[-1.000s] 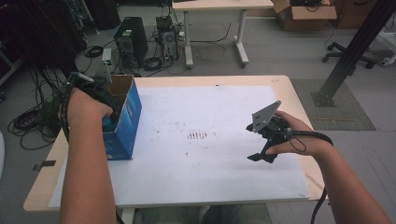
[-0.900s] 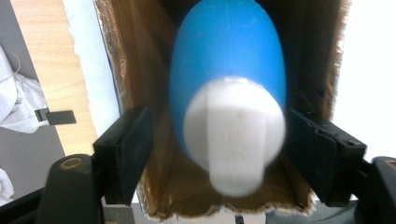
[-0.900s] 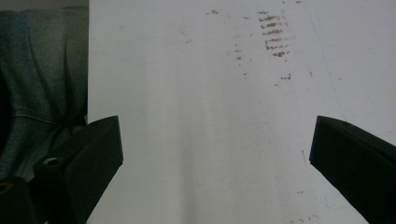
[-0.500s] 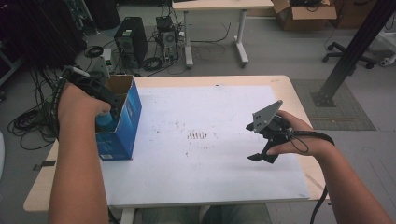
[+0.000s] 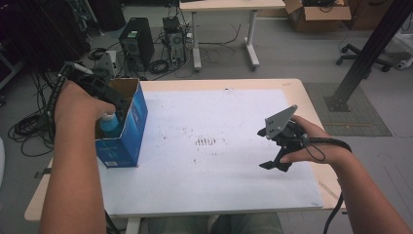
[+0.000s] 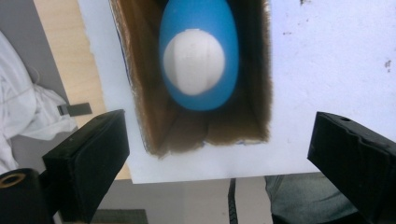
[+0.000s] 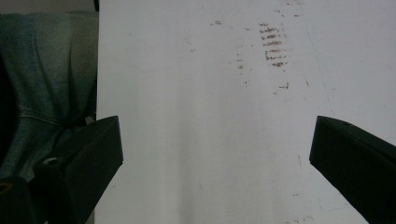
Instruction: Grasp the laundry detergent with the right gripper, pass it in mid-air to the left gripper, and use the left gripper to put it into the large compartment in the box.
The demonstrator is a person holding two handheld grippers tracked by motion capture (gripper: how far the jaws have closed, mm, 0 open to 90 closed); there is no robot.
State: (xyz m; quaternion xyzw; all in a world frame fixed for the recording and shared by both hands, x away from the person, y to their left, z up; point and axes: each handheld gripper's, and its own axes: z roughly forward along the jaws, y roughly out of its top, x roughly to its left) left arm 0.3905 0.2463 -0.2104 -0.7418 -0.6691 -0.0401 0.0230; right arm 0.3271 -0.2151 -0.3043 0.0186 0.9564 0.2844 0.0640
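White table (image 5: 219,195) – left gripper (image 6: 219,154) jaws spread above bottle (image 6: 198,51) in box (image 5: 127,141).

Wooden table (image 5: 311,97) under a smudged white sheet (image 5: 219,170), open blue box (image 5: 124,131) at its left edge.

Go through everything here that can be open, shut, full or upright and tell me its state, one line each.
Blue box: upright on the table, top open.
Blue bottle: standing inside the box, white cap on.
Left gripper: open, above the box's opening, holding nothing.
Right gripper: open, over the white sheet, holding nothing.
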